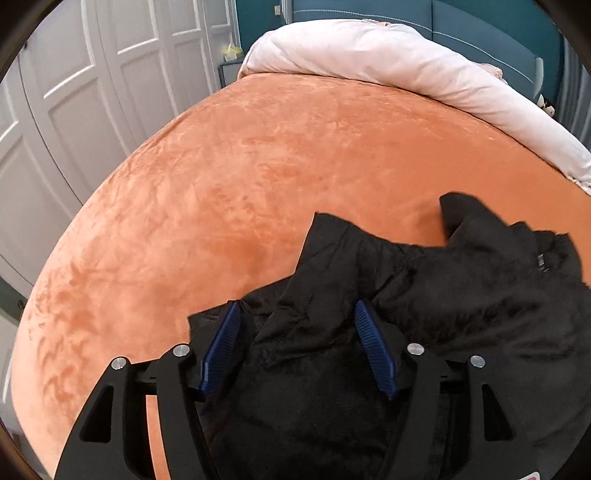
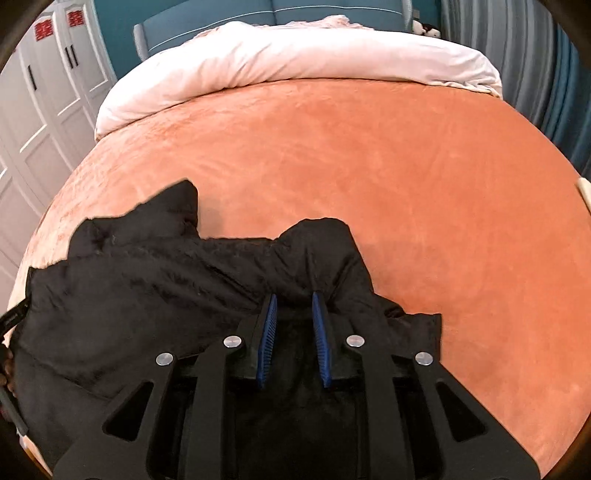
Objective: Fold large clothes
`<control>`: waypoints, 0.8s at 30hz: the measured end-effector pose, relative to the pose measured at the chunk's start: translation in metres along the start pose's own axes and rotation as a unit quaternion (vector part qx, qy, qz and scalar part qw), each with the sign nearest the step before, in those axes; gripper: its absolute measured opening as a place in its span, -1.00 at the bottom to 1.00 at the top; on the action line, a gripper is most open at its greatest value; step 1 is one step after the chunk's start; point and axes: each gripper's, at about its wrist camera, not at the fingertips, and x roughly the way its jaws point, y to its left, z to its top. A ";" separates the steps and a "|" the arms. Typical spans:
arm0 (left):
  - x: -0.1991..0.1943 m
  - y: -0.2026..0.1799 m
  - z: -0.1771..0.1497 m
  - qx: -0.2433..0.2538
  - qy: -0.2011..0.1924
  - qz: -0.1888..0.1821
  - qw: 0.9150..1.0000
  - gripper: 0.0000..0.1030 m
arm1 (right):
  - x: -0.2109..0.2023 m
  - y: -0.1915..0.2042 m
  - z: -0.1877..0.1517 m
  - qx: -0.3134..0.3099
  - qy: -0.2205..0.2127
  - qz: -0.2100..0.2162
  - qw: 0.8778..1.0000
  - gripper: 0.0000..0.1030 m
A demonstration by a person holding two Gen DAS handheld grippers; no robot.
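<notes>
Black garment (image 1: 461, 295) rumpled on orange bed (image 1: 258, 184), seemingly between both hand-held grippers.

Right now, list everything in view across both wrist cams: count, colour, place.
black padded garment: one, black, crumpled at the near edge of the bed
orange plush bed cover: one, orange, spread over the whole mattress
pale pink duvet: one, pale pink, bunched along the far end of the bed
white panelled wardrobe doors: several, white, left of the bed
teal padded headboard: one, teal, behind the duvet
left hand-held gripper: one, black with blue pads, open over the garment
right hand-held gripper: one, black with blue pads, narrowly open at a garment fold
</notes>
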 end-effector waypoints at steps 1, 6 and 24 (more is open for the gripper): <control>0.001 -0.002 -0.004 0.003 -0.006 0.004 1.000 0.30 | 0.003 0.004 -0.003 -0.006 -0.002 -0.003 1.000 -0.64; 0.015 0.007 -0.012 -0.024 -0.001 -0.025 0.999 0.44 | 0.021 0.005 -0.015 0.005 -0.023 0.012 1.000 -0.64; -0.051 -0.024 0.004 0.000 0.008 -0.067 0.998 0.33 | -0.056 0.111 0.005 -0.072 -0.009 0.029 0.997 -0.54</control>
